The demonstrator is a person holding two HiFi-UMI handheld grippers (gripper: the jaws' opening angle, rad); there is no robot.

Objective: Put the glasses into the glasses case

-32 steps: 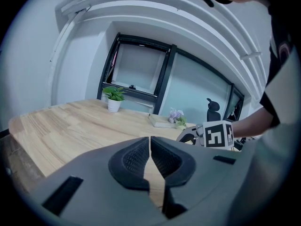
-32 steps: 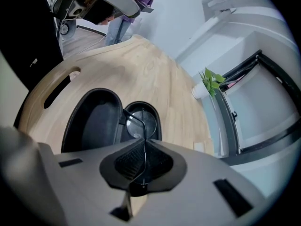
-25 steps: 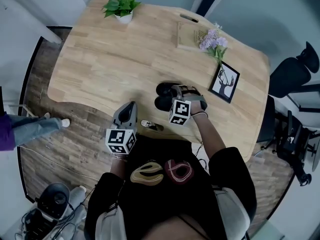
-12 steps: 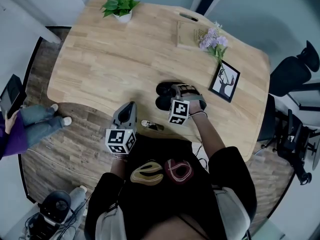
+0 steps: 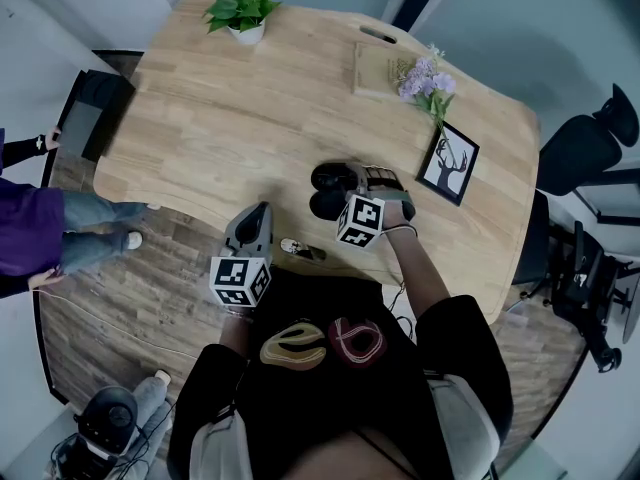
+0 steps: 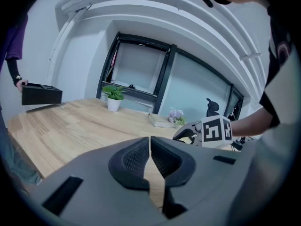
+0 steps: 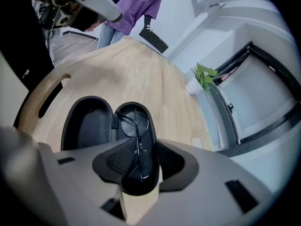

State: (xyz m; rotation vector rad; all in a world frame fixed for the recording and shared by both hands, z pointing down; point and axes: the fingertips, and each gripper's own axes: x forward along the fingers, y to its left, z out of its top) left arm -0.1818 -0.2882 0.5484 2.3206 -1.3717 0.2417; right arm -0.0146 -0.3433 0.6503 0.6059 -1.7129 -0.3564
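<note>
Broad wooden tabletop [image 5: 200,118] beyond glasses case [image 7: 87,126] by near edge; right gripper [image 7: 140,166] jaws opening around cased glasses [image 7: 135,123], left gripper [image 6: 150,158] pinched together.

The table [image 5: 200,118] is pale matt wood (grain showing); the case [image 7: 87,126] matt black, the glasses [image 7: 137,145] thin dark wire.
</note>
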